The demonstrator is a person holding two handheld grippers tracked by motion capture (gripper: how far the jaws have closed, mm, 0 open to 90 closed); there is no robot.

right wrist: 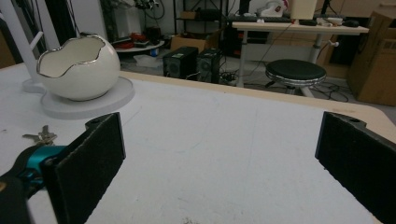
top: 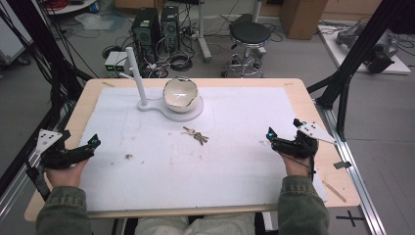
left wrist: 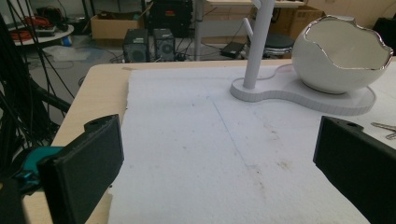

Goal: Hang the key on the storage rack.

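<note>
A bunch of keys [top: 195, 135] lies on the white mat [top: 235, 161] near the table's middle, just in front of a white stand. That stand [top: 169, 108] carries an egg-shaped white bowl [top: 180, 93] with a jagged silver rim and an upright white post [top: 135, 73]. My left gripper [top: 80, 145] rests at the mat's left edge, held by a hand, jaws wide apart with nothing between them. Over at the right side, my right gripper [top: 284, 131] is open and empty too. The bowl [left wrist: 341, 56] and post [left wrist: 257, 44] appear ahead in the left gripper view; bowl [right wrist: 77, 67] and keys [right wrist: 41, 136] in the right gripper view.
A small brown speck [top: 128, 156] lies on the mat at the left. A wooden stick [top: 334, 191] lies on the bare table edge at the right. Behind the table stand a black stool [top: 249, 36], computer towers [top: 155, 27] and cables on the floor.
</note>
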